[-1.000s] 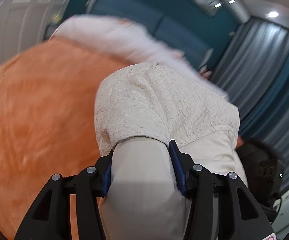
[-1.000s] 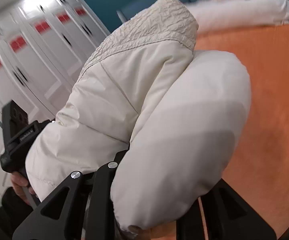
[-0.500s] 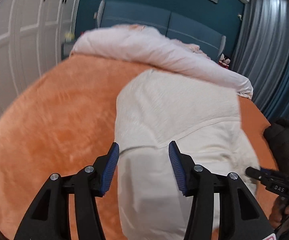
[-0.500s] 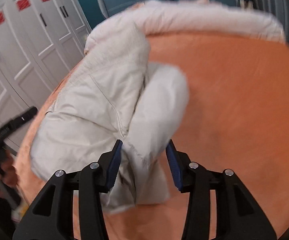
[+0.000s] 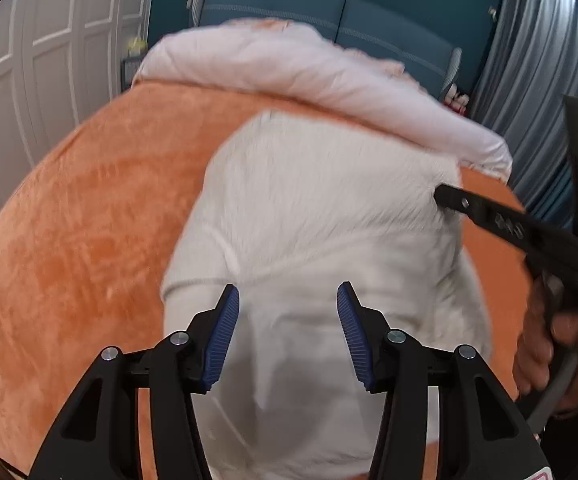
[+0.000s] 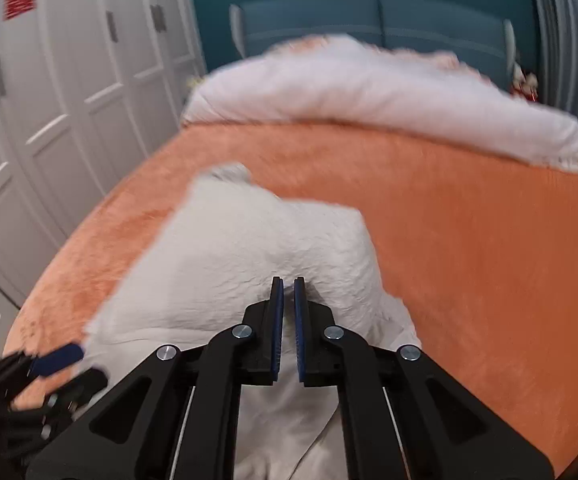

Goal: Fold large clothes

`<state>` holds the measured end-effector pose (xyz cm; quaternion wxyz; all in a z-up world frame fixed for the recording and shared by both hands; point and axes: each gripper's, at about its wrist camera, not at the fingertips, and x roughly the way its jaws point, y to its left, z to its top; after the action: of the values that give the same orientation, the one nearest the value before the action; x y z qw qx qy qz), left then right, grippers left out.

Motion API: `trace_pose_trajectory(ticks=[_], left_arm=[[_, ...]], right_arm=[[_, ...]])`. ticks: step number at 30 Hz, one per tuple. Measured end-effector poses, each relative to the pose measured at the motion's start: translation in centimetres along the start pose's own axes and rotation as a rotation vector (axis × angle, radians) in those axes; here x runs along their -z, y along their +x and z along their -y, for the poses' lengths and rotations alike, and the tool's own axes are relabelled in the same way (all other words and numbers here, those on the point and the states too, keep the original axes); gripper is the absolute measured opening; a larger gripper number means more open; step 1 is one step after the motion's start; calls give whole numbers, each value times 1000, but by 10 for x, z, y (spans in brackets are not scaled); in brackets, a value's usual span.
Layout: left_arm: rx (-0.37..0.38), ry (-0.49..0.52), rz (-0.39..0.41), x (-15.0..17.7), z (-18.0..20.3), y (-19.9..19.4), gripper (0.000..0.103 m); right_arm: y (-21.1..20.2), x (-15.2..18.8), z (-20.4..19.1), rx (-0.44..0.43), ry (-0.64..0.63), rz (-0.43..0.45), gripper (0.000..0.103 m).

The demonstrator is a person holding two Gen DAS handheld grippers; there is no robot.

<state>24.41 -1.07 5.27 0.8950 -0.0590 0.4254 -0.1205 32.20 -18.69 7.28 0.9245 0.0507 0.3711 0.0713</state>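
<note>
Jacket (image 5: 313, 216) is lying folded on the bed (image 5: 89, 208), long axis running away from you | left gripper (image 5: 287, 332) is hovering apart above its near end | right gripper (image 6: 288, 316) has just been closing, nothing between, nearer its far edge.

The coat (image 5: 309, 216) is big, puffy and cream white. It lies folded into a thick bundle on the orange bed (image 5: 89, 208). The top part looks crinkly and bumpy, and the lower part is smooth. A seam runs across between them. Its near end hangs toward the bed's edge.
</note>
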Motion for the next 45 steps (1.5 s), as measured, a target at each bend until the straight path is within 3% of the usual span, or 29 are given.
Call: trace_pose_trajectory(ticks=[6,14,17,20,23,25,28,30,33,36,39,45], left_arm=[[-17,50,-1,10,3,17,48],[-39,75,-6,15,7,29,49],[-65,66,-14,15,6,26,49],[-57,40,-12,16,0,6,47],[-56,44,8,26,-3,-22,47],[-75,45,-17,39,-4,-23,48],[-114,37,-38,54,-5,-14,50],[-147,53,-47,59,-1,-6,51],[-173,56,-49,59,2,-15,50],[-162,50,-33,60,5,-38,49],[-192,77,-12,70,14,-53,50],[-235,63,-74,108,22,-53,54]], right_arm=[[58,43,23,31,45,-122,0],[79,62,17,56,29,-136,0],[49,56,22,4,90,-123,2],[-11,61,14,-91,95,-70,2],[-58,91,2,-123,61,-88,2],[-65,125,-5,-138,68,-156,2],[-39,169,-10,-106,71,-260,0],[-27,182,-14,-80,51,-272,0],[-43,177,-21,-60,44,-243,2],[-91,171,-21,-59,53,-140,3],[-121,184,-20,7,35,-79,3],[-134,225,-8,86,78,-116,5]])
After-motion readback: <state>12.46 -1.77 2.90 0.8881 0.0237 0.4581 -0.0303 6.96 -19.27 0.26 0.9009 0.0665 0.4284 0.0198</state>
